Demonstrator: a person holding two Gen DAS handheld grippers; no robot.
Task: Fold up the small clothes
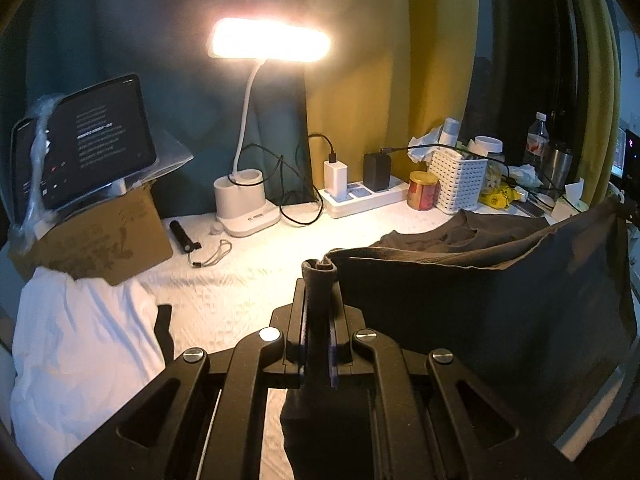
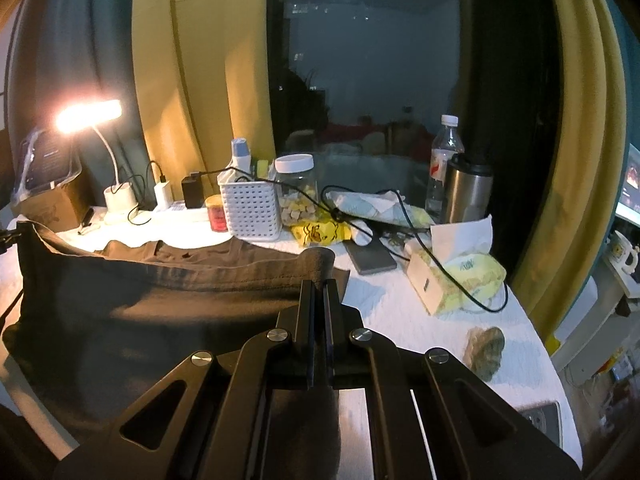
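The tabletop is covered with a white cloth and is lit by a desk lamp at the far left. Along its far edge a row of things is seen: a tablet on a cardboard box at the left, a power strip, a white basket, a jar, a water bottle and a steel cup toward the right.

The dark garment is the thing to be folded. Its far part, with the neck opening, lies flat on the tabletop in front of the basket. Its near edge is lifted off the tabletop and is stretched between the two tongs, so that the long axis of this lifted edge runs from left to right, across the view.

The left tongs are closed almost fully on the left corner of this edge; a roll of dark cloth is seen pinched between the pads. The right tongs are closed in the same way on the right corner, with the hem bunched above the tips. Both hands are therefore equally near to the garment, one at each end.

From each tongs the flat part of the garment lies farther away and lower. It is judged that the coming move is to carry the held edge forward, away from the person, and to lay it over the far part. For an even fold both corners should be moved together and kept level.
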